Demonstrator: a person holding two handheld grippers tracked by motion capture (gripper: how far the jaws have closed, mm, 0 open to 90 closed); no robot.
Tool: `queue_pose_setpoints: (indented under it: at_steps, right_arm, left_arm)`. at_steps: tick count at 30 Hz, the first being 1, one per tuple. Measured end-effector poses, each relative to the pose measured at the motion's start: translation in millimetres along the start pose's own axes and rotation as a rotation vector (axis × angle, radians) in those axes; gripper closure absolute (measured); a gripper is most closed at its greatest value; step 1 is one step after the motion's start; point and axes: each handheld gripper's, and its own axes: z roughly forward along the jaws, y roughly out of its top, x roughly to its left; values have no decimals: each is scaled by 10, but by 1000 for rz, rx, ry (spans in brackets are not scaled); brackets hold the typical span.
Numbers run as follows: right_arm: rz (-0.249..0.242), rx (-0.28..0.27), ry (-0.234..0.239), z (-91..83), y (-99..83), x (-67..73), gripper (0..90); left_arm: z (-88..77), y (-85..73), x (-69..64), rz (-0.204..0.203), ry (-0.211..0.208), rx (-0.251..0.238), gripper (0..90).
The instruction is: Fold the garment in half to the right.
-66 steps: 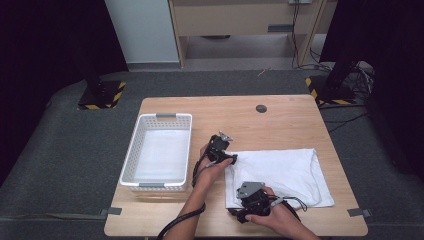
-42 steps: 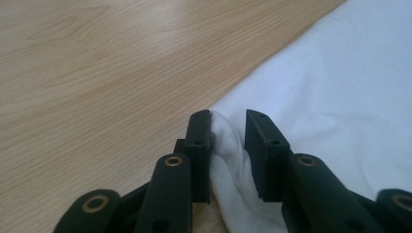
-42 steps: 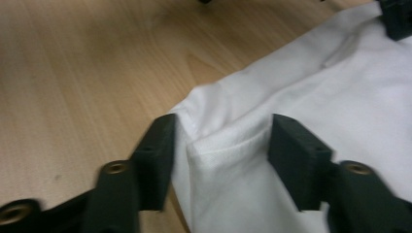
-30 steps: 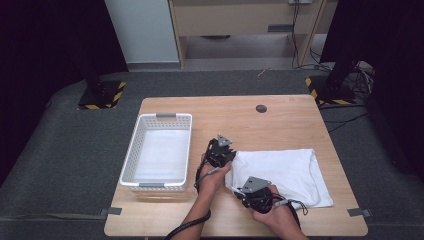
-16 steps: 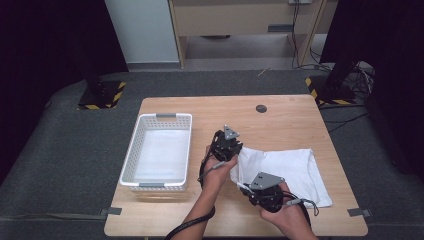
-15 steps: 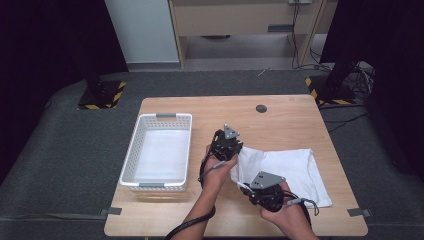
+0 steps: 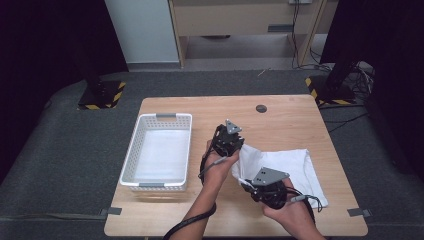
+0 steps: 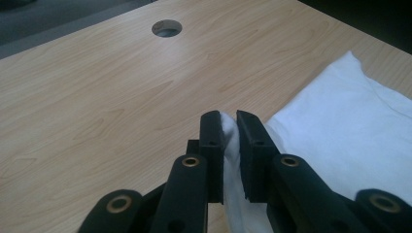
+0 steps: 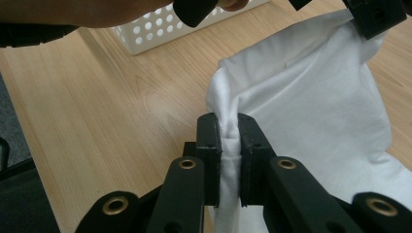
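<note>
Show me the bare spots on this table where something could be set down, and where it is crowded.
Free: the far strip of the table around the round hole, beyond the basket and the white cloth. Also the near edge in front of the basket. Crowded: the middle, where the left gripper and right gripper each pinch the cloth's edge.

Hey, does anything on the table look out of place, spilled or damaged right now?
Nothing stands out. The white cloth looks rumpled because the left gripper and right gripper pinch its near edge; the white basket sits straight.
</note>
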Motion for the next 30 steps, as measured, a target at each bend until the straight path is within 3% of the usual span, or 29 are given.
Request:
queue_pose_setpoints:
  at_steps: [18,24,30]
  right_arm:
    - [-10,-6,-3,-27,217,44,819]
    - [-9,0,-3,7,253,62,819]
    - [-19,-2,-7,35,323,87,819]
  left_arm:
    - [-119,128,100,7,-2,12,814]
    - [-124,109,152,-14,-1,14,814]
    - [-160,148,188,8,12,23,814]
